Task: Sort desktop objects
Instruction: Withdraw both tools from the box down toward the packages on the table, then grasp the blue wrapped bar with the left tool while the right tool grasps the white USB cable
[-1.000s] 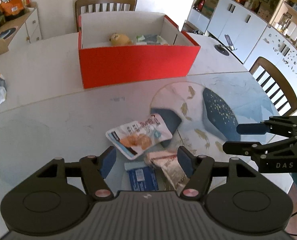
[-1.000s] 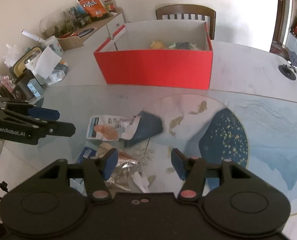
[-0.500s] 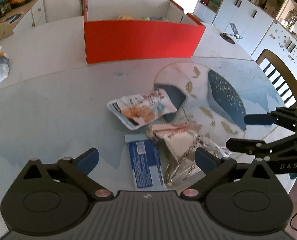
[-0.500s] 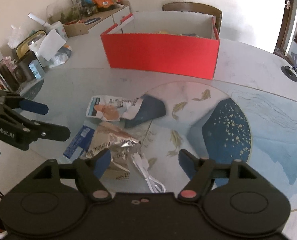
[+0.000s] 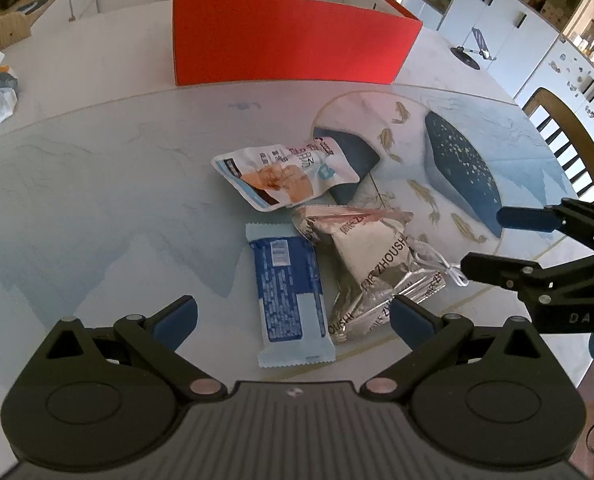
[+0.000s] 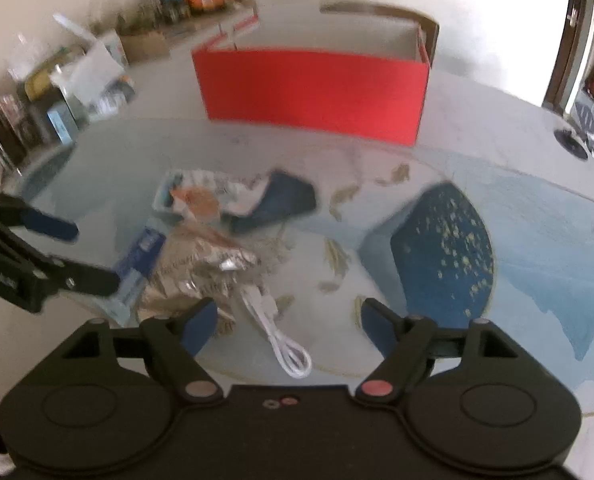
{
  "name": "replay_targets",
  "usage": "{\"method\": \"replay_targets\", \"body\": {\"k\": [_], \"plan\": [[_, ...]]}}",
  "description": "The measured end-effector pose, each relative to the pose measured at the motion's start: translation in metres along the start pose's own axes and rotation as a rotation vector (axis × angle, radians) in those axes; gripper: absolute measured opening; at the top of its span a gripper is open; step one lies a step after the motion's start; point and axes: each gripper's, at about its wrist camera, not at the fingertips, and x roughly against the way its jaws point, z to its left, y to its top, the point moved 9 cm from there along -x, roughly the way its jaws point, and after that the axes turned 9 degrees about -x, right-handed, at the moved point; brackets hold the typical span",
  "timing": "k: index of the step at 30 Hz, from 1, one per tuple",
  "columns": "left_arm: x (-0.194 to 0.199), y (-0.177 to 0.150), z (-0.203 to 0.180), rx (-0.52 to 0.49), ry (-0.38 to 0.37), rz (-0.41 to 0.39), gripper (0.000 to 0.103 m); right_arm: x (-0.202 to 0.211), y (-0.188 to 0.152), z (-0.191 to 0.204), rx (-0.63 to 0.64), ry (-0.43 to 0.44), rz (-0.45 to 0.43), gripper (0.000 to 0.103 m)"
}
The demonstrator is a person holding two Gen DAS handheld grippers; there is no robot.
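A blue snack bar [image 5: 289, 292] lies flat on the glass table top, between the wide-open fingers of my left gripper [image 5: 293, 314], which hangs just above it without touching. Beside it to the right is a crumpled silver packet [image 5: 377, 264], and beyond both a white pouch with an orange food picture [image 5: 281, 176]. A coiled white cable [image 6: 281, 332] lies between the fingers of my right gripper [image 6: 291, 316], whose jaws are opening with nothing pressed between them. The red box [image 5: 289, 48] stands at the far side; its inside is hidden from here.
My right gripper [image 5: 509, 244] shows at the right of the left wrist view, close to the silver packet. A wooden chair [image 5: 569, 140] stands off the table's right edge. A cluttered sideboard [image 6: 57, 92] lines the left wall. A small black stand [image 5: 473, 52] sits far right.
Both grippers have sunk closer to the table and their jaws have spread wider. The snack bar, packet and cable now lie nearer, between the fingers. The box's contents have dropped out of sight.
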Motion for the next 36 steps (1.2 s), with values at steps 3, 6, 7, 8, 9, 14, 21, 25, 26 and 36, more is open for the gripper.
{"method": "replay_targets", "body": {"k": [3, 6, 7, 8, 9, 14, 21, 25, 26, 36], "plan": [[-0.002, 0.0, -0.002, -0.006, -0.001, 0.002, 0.103, -0.004, 0.0, -0.001, -0.012, 0.008, 0.008, 0.081], [-0.003, 0.0, 0.002, 0.003, 0.015, -0.002, 0.103, -0.01, -0.003, -0.006, 0.032, -0.068, 0.026, 0.081], [-0.003, 0.0, 0.003, 0.005, 0.019, -0.002, 0.103, -0.011, -0.004, -0.009, 0.033, -0.086, 0.031, 0.081], [-0.003, 0.0, 0.003, 0.006, 0.023, -0.001, 0.103, -0.013, -0.006, -0.013, 0.034, -0.098, 0.037, 0.081], [-0.004, 0.0, 0.004, 0.006, 0.024, 0.001, 0.103, -0.014, -0.007, -0.015, 0.039, -0.109, 0.043, 0.081], [-0.008, 0.0, 0.006, 0.013, 0.033, 0.009, 0.103, -0.02, -0.013, -0.02, 0.057, -0.118, 0.064, 0.081], [-0.013, -0.001, 0.008, 0.016, 0.045, 0.022, 0.103, -0.035, -0.02, -0.016, 0.09, -0.124, 0.107, 0.081], [-0.016, -0.002, 0.008, 0.016, 0.047, 0.031, 0.103, -0.042, -0.015, -0.022, 0.065, -0.127, 0.108, 0.081], [-0.017, -0.003, 0.009, 0.016, 0.049, 0.033, 0.103, -0.043, -0.013, -0.025, 0.058, -0.134, 0.104, 0.08], [-0.025, -0.002, 0.018, -0.005, 0.109, 0.044, 0.103, -0.045, -0.002, -0.05, -0.002, -0.17, 0.104, 0.078]]}}
